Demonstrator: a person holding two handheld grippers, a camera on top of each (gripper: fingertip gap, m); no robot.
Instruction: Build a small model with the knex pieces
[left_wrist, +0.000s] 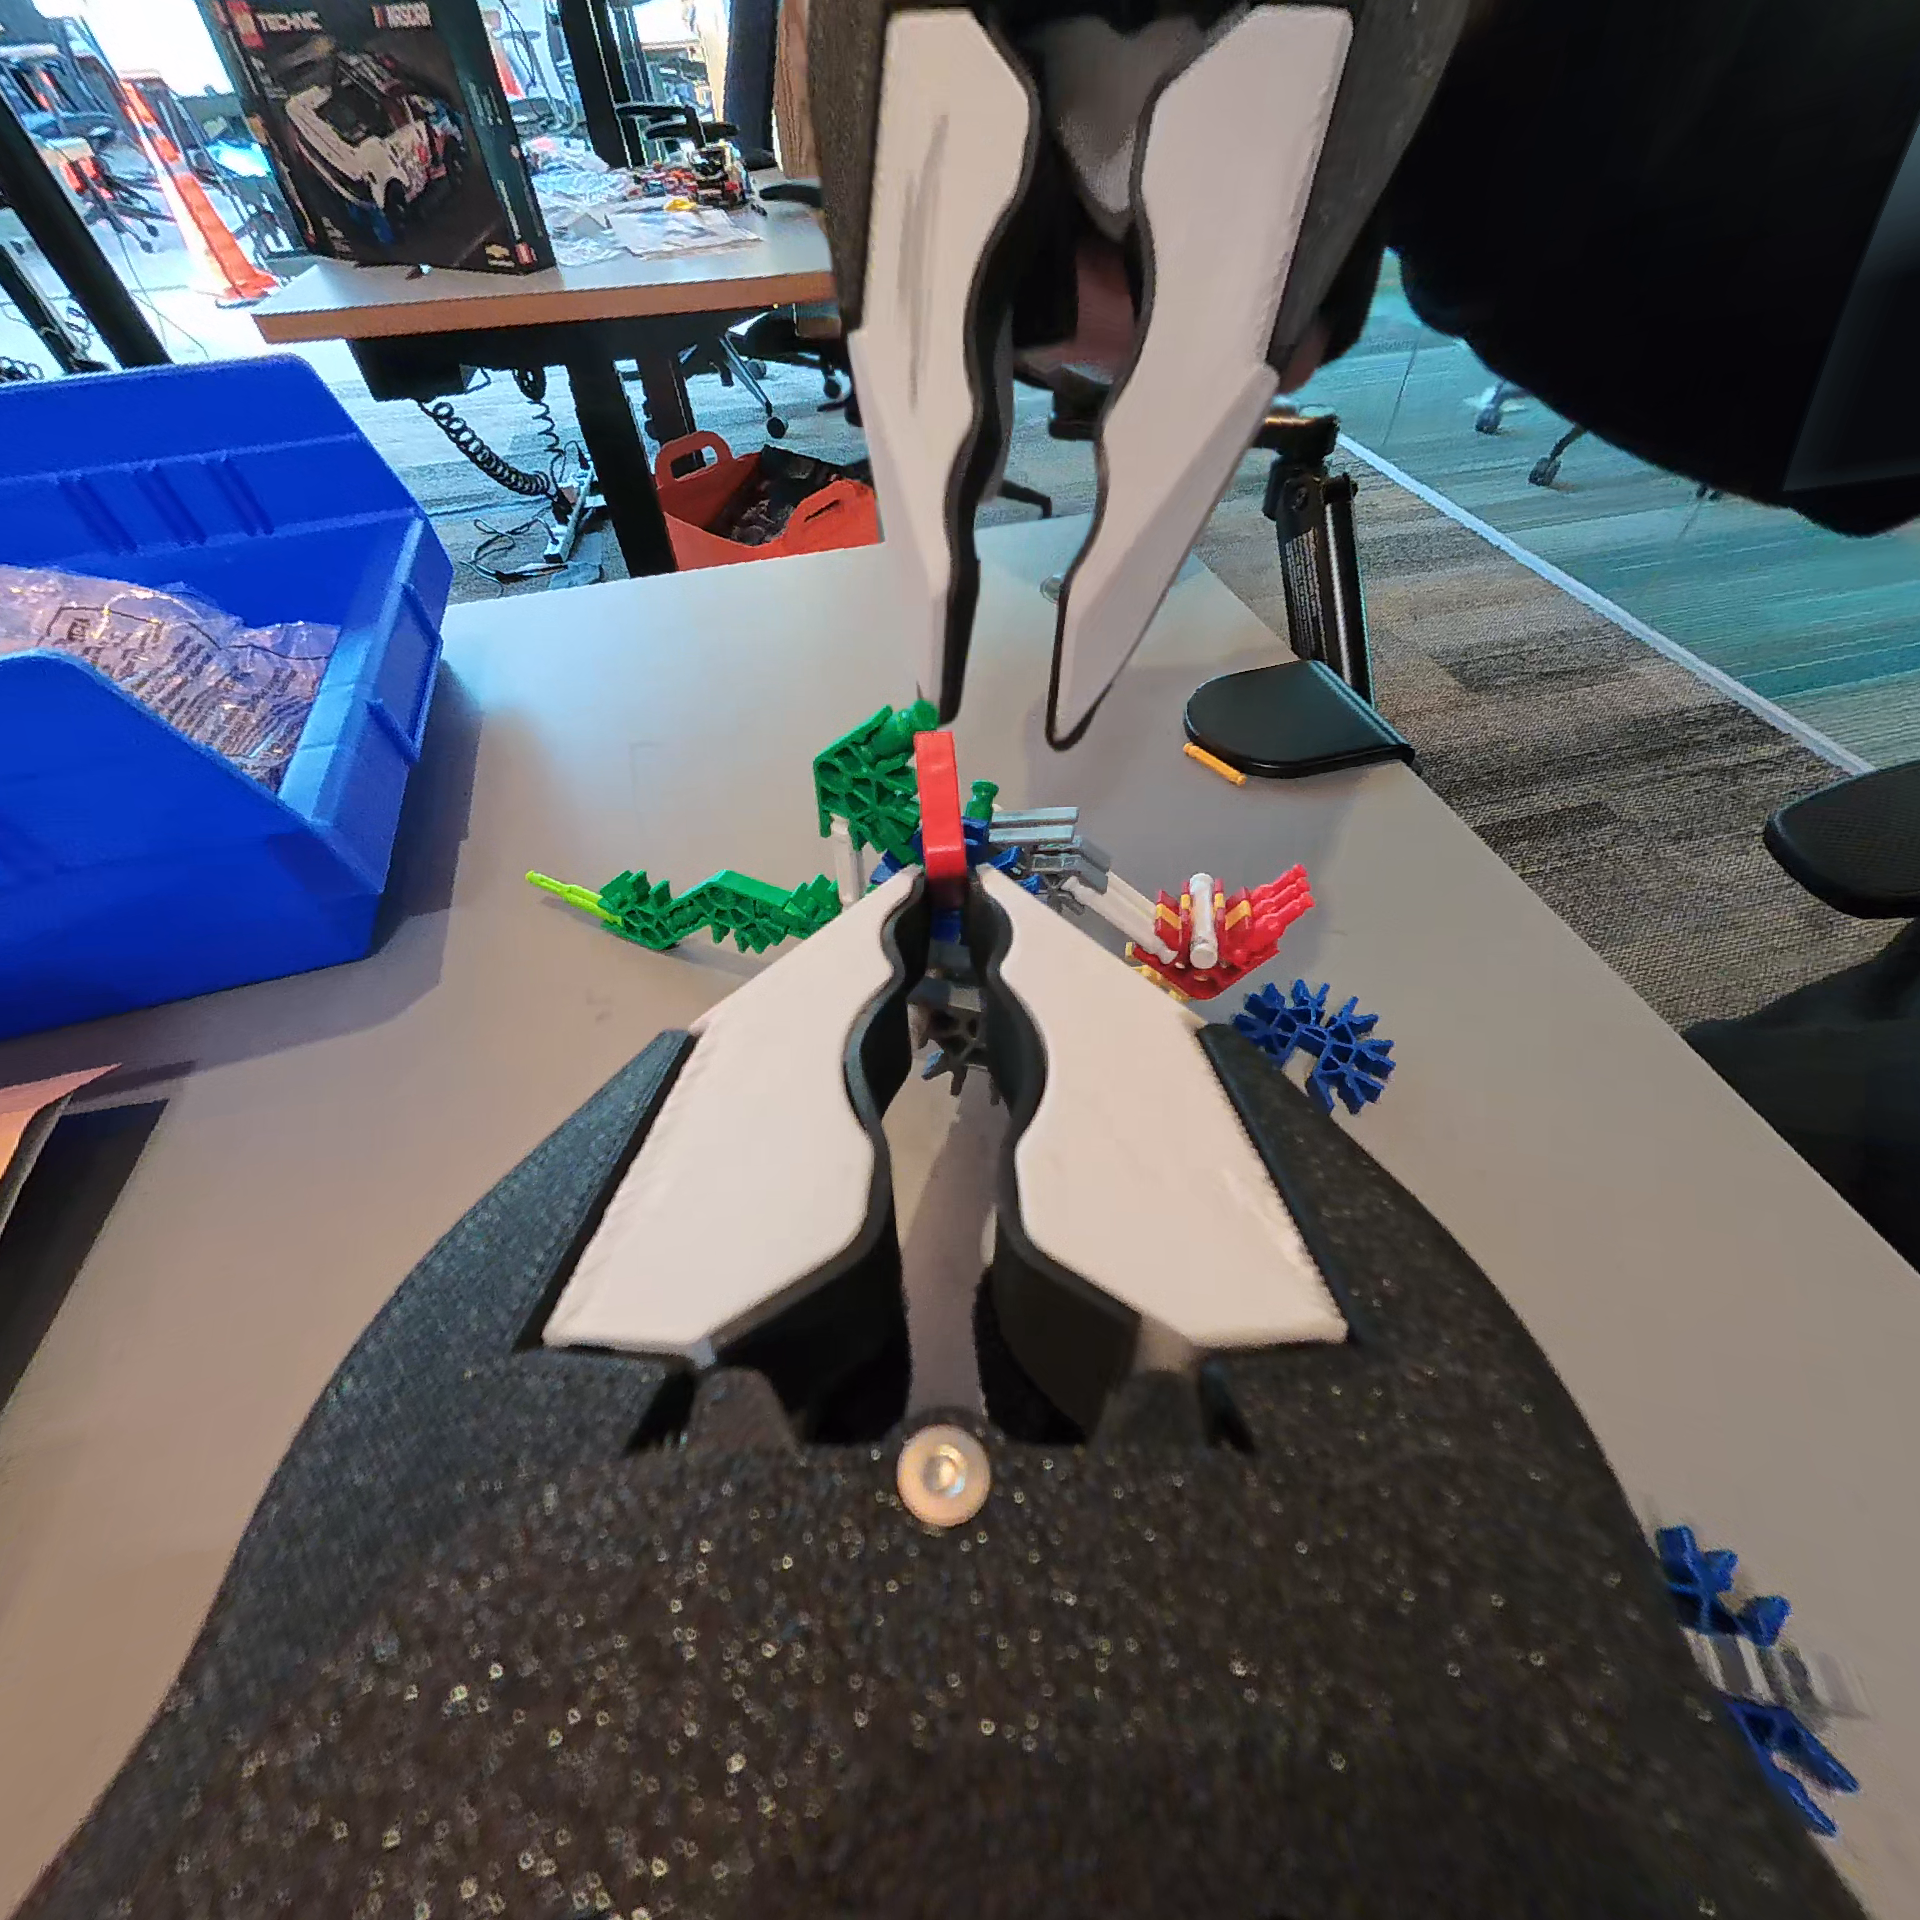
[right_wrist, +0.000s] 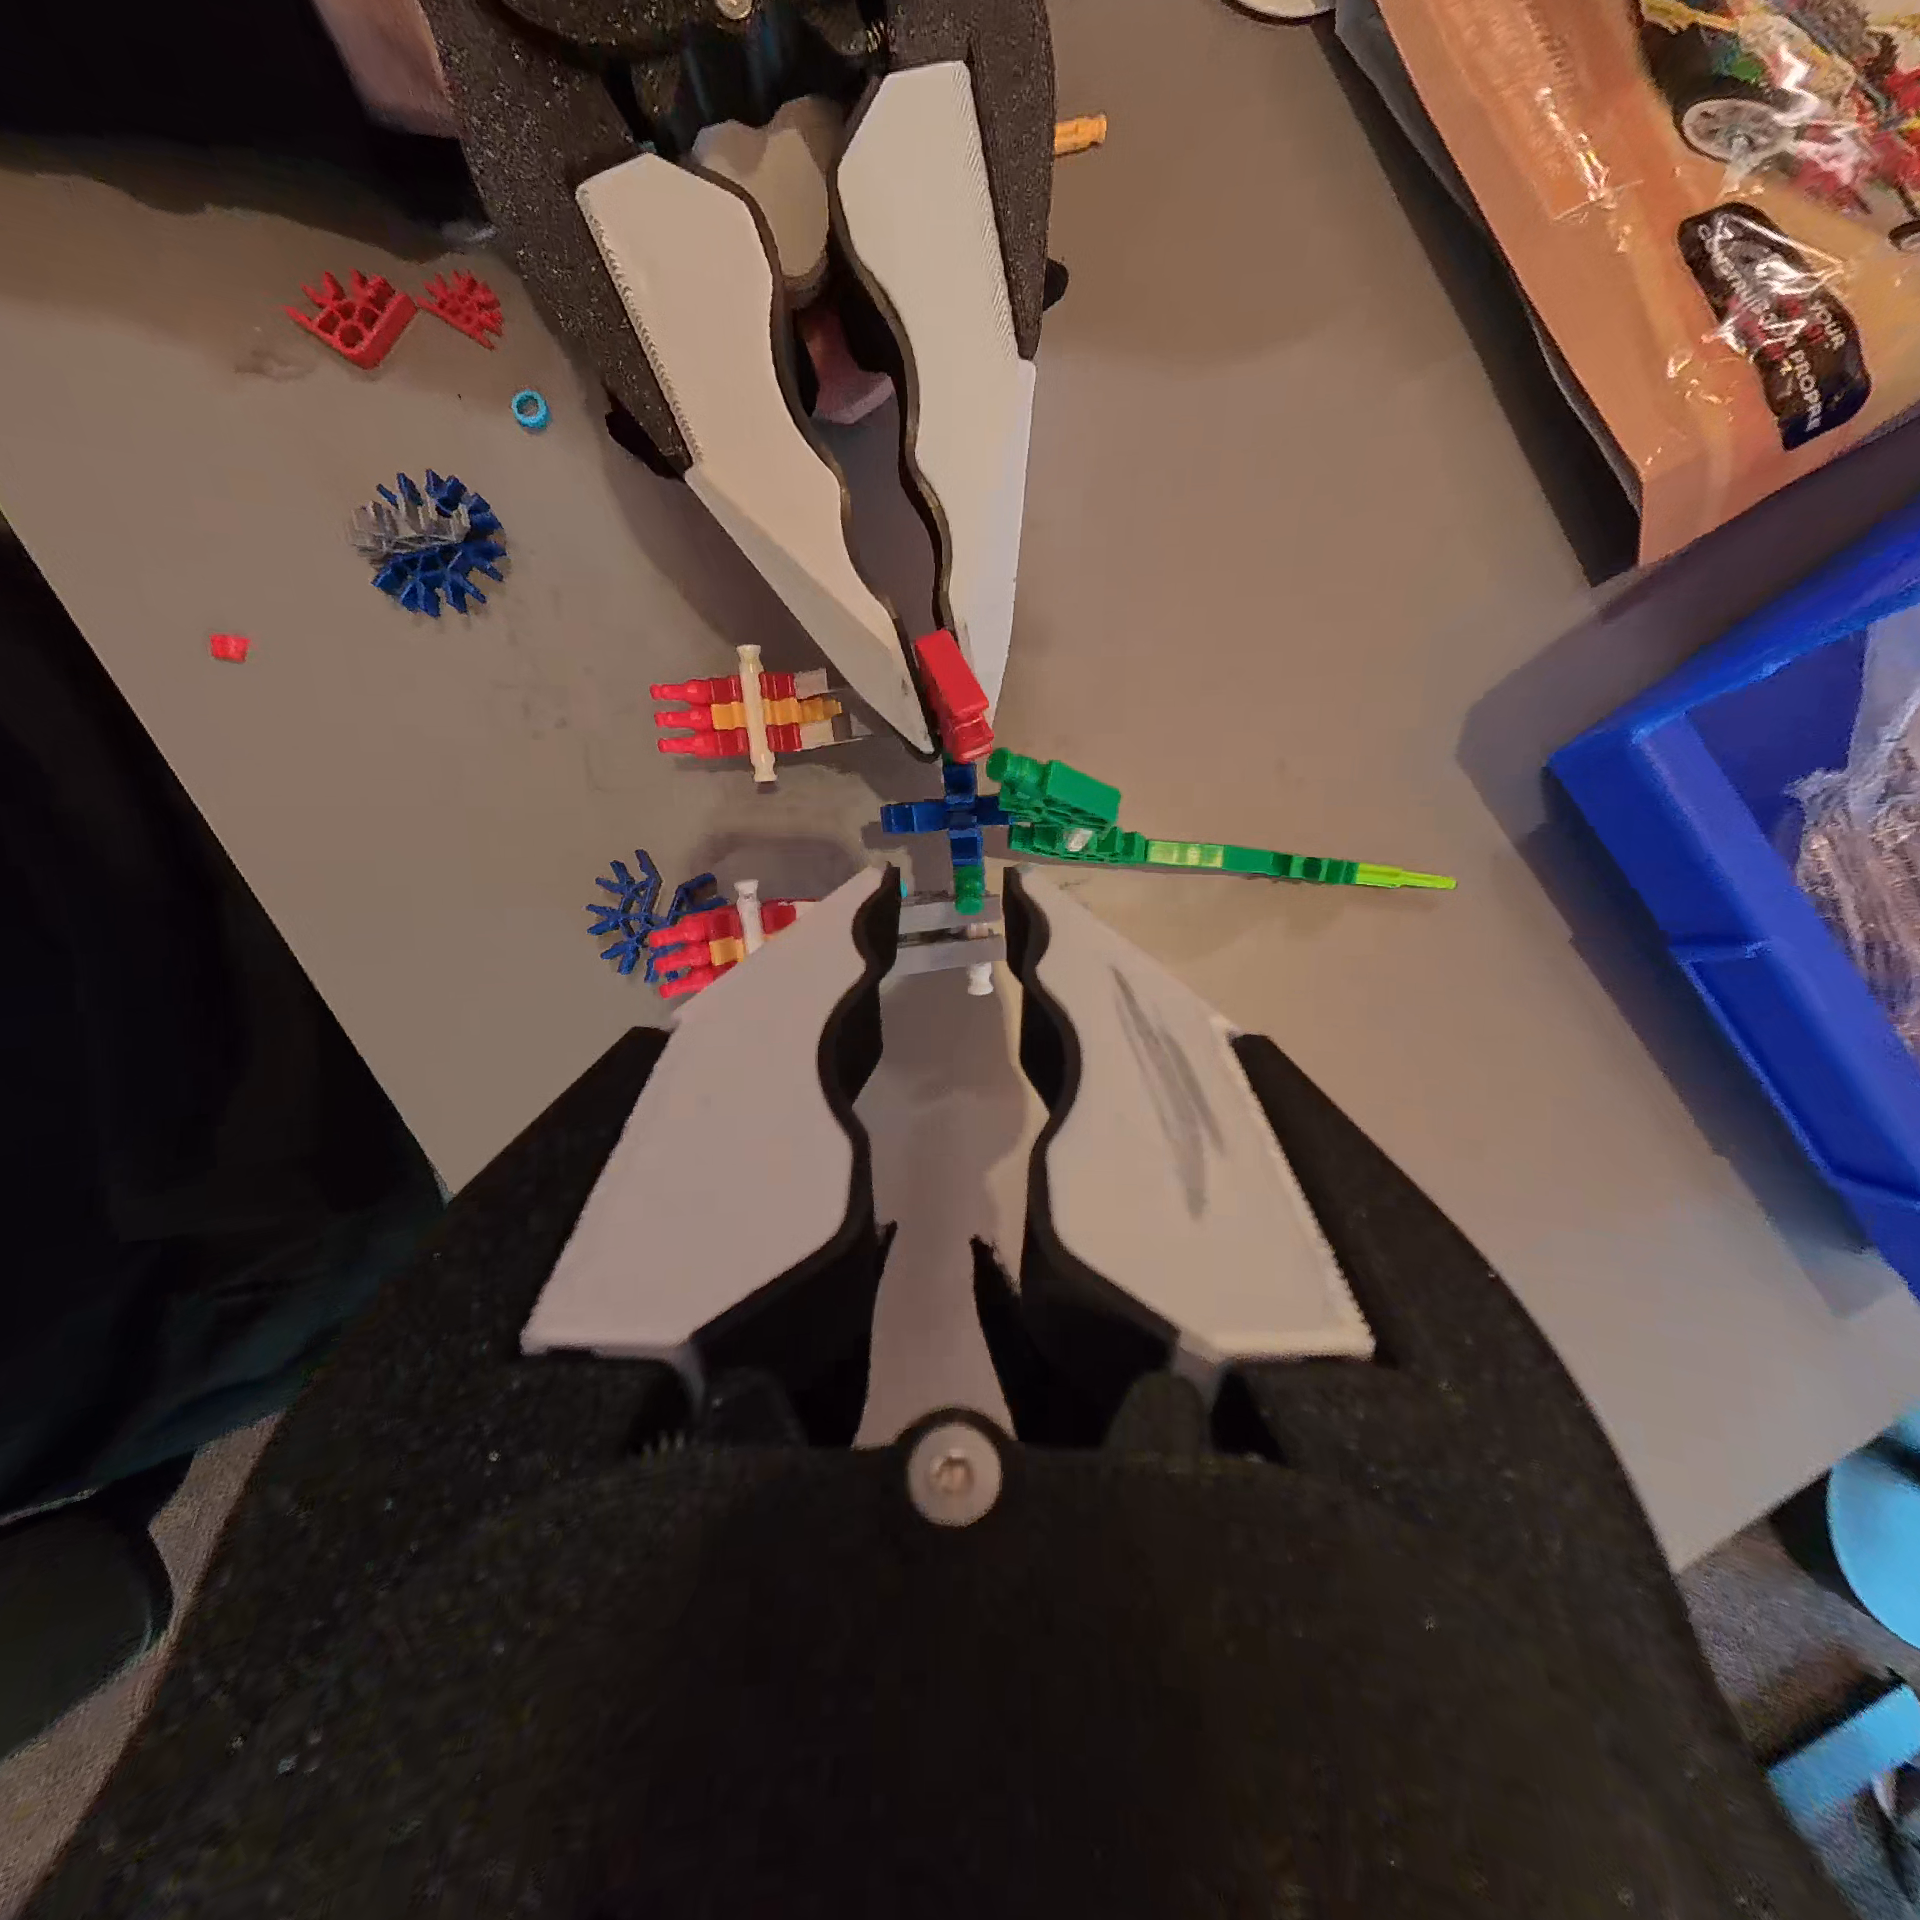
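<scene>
A small toy construction model lies on the grey table (left_wrist: 623, 665). It has a blue hub (right_wrist: 951, 816), a green connector chain (right_wrist: 1195, 857) that also shows in the left wrist view (left_wrist: 717, 909), grey rods and red-yellow ends (left_wrist: 1226, 925). My left gripper (left_wrist: 945, 883) is shut on a red piece (left_wrist: 938, 821) standing up from the hub; it also shows in the right wrist view (right_wrist: 956, 732), closed on that red piece (right_wrist: 951, 691). My right gripper (right_wrist: 948, 883) is open and empty, hovering just above the model opposite the left one, and shows in the left wrist view (left_wrist: 1008, 717) too.
A blue bin (left_wrist: 208, 623) with plastic bags stands left of the model. Loose blue connectors (left_wrist: 1320, 1039), red connectors (right_wrist: 353, 317), a blue-grey connector (right_wrist: 431, 545) and a cyan ring (right_wrist: 530, 408) lie about. A cardboard box (right_wrist: 1558, 208) sits beyond. The table edge runs close on the right. The grippers are tip to tip, or close to it. It is some 15 cm from my left tips to the blue-grey connector (right_wrist: 431, 545).
</scene>
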